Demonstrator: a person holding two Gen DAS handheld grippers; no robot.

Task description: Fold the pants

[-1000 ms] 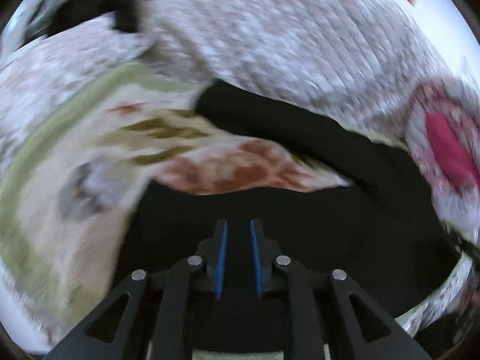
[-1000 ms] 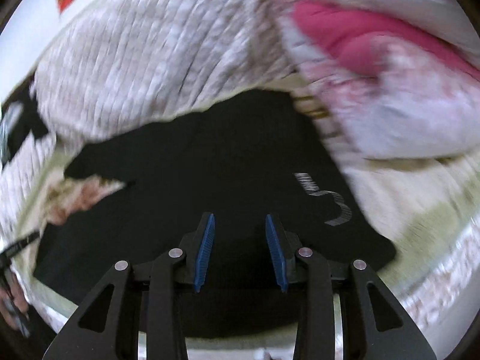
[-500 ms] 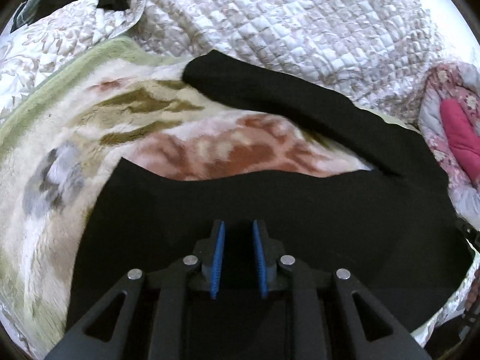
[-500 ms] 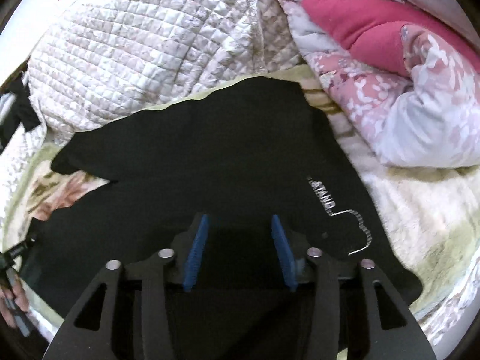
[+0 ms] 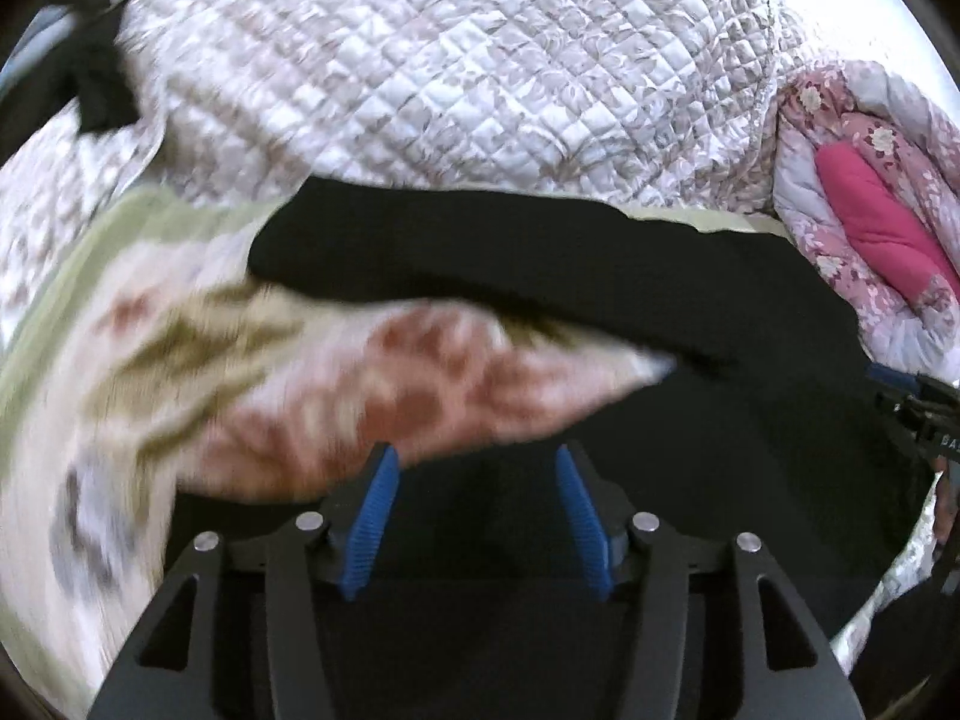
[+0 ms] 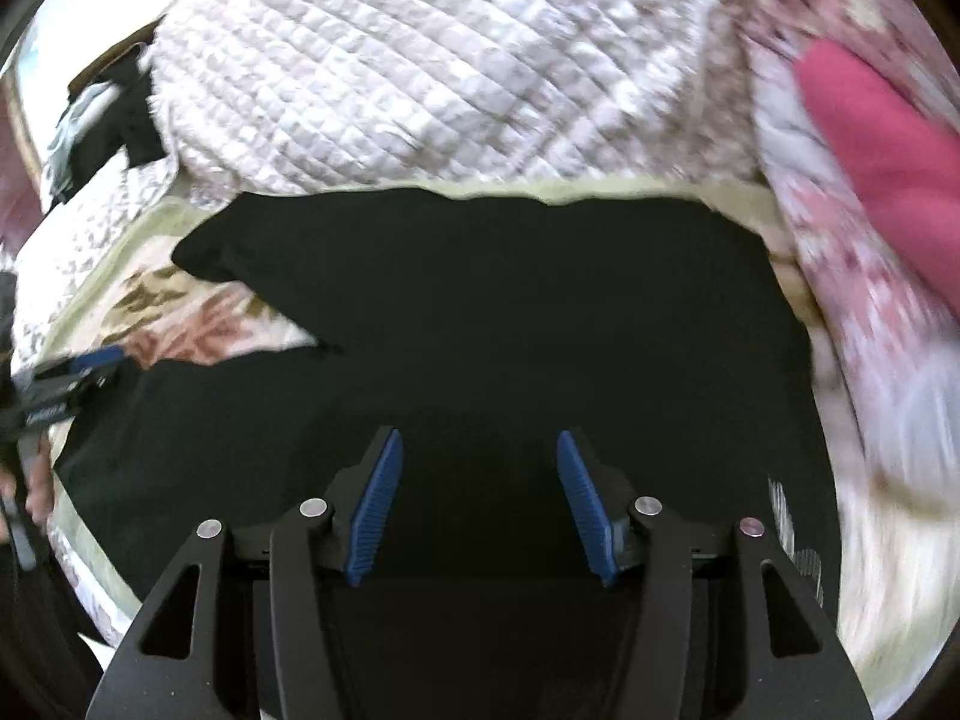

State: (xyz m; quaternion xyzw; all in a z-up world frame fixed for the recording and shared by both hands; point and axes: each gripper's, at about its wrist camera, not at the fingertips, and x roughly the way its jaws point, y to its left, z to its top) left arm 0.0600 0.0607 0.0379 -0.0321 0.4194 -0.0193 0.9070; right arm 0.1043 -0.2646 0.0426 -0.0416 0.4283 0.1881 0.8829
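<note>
The black pants [image 6: 480, 312] lie spread on the bed's flowered blanket [image 5: 180, 372], legs reaching left, just near of a quilted cover [image 5: 450, 72]. They look soft, light and floppy, best pinched at a hem or waistband edge. The left tool [image 5: 477, 510] and right tool [image 6: 480, 498] both hover low over the near cloth, released, fingers spread wide, pointing far across the bed.

left gripper [image 5: 477, 513] jaws apart, black pants [image 5: 690, 420] beneath
</note>
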